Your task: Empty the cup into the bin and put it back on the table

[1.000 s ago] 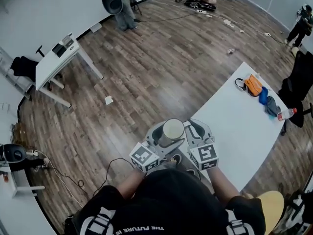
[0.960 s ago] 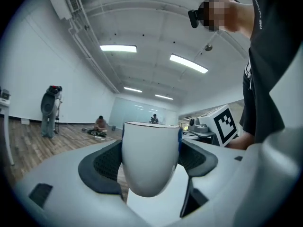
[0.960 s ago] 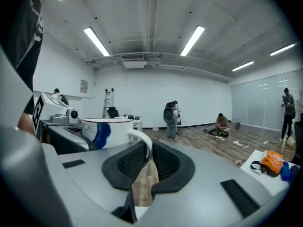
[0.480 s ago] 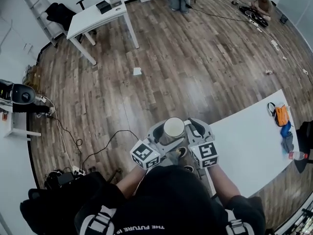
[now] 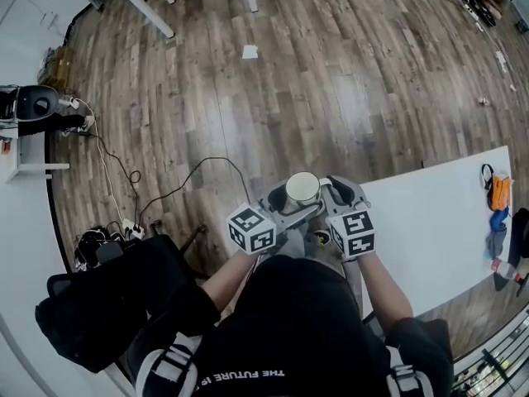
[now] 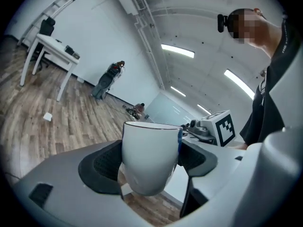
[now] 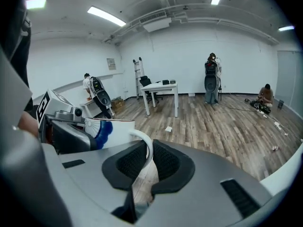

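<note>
While clamped from two sides, sits upright in mid-air: white cup [image 5: 302, 188], mouth up, above the wooden floor [image 5: 289, 81] and just off the near edge of the white table [image 5: 430, 222]. Pinched round the body by the left gripper [image 6: 150, 162], dark pads pressed on opposite walls, jaws kept wide by it. Caught at the handle [image 7: 147, 148] by the right gripper [image 7: 144, 162], jaws narrow, thin loop squeezed between the pads. Both grippers side by side, cup between and just ahead.

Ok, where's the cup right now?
Head view, centre: the cup is held above the wooden floor, just left of the white table, the left hand-held gripper clamping its body and the right hand-held gripper its handle.
</note>
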Demonstrator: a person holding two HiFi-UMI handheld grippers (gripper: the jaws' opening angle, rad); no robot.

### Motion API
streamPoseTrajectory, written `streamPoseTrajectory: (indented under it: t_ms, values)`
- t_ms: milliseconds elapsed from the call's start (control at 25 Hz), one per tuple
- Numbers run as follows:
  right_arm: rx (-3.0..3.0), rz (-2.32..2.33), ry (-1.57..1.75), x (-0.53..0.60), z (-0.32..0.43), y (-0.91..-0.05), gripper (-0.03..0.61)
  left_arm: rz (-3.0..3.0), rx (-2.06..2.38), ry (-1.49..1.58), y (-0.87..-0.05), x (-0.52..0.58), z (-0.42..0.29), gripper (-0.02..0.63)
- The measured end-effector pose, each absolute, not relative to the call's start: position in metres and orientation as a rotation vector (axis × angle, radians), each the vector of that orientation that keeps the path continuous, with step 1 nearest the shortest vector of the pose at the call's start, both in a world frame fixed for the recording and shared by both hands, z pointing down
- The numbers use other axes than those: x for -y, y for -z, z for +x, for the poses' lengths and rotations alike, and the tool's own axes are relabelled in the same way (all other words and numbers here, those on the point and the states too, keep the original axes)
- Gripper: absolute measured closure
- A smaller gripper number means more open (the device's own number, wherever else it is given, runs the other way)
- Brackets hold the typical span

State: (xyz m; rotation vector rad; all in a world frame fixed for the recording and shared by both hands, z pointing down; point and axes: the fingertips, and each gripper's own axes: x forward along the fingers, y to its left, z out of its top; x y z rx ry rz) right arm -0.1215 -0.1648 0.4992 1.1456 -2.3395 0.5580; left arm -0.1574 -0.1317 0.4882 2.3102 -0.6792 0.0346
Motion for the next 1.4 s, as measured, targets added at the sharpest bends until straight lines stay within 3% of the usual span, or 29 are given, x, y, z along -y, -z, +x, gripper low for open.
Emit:
streamPoseTrajectory:
  t_ms: [440, 1400]
  values:
    - [2.152, 0.975, -0.757, 0.152, -0.138, -0.612, 0.529, 2.001, 0.616, -0.016, -0.597, 0.123, -0.174, 0.245]
    - [2.123, 0.935, -0.826, 0.165, -0.136, -0.642, 0.529, 1.933, 0.633, -0.006, -0.625, 0.139, -0.174, 0.245]
